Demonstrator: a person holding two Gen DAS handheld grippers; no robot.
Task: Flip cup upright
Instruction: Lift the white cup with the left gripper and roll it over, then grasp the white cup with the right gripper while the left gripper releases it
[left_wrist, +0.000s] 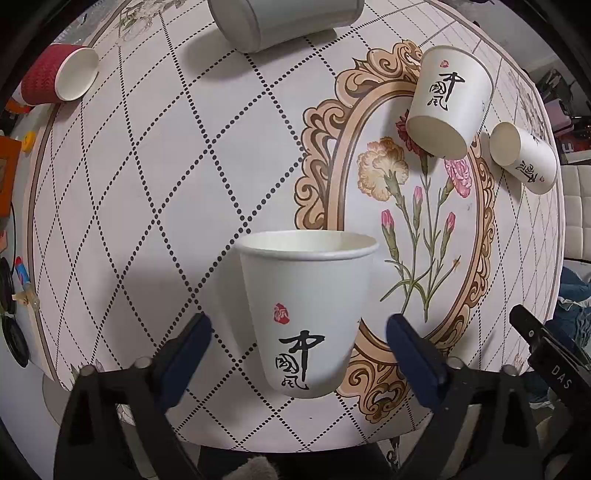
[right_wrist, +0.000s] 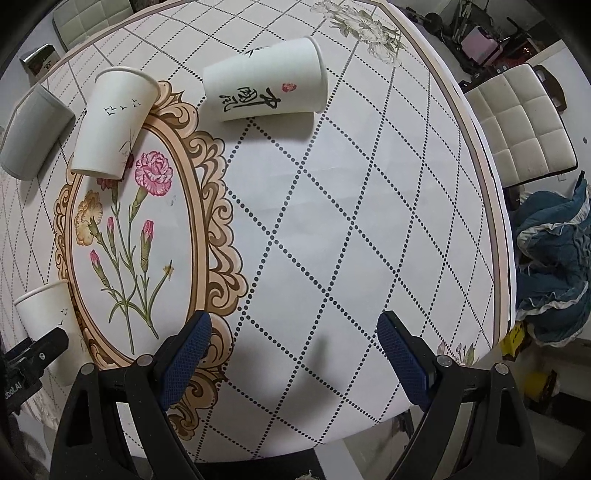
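A white paper cup with black calligraphy (left_wrist: 306, 314) stands upright on the table, mouth up. My left gripper (left_wrist: 299, 332) is open, its blue fingers to either side of the cup and apart from it. The same cup shows at the left edge of the right wrist view (right_wrist: 46, 321). My right gripper (right_wrist: 293, 332) is open and empty above bare tablecloth. Two white calligraphy cups lie on their sides: one (left_wrist: 448, 101) (right_wrist: 112, 123) by the ornate frame, one (left_wrist: 524, 157) (right_wrist: 266, 83) beyond it.
A red ribbed cup (left_wrist: 59, 75) lies on its side at the far left. A grey cup (left_wrist: 284, 20) (right_wrist: 31, 134) lies on its side at the far edge. Padded chairs (right_wrist: 517, 125) and a blue cloth (right_wrist: 550, 266) are beyond the table's (right_wrist: 351, 221) right edge.
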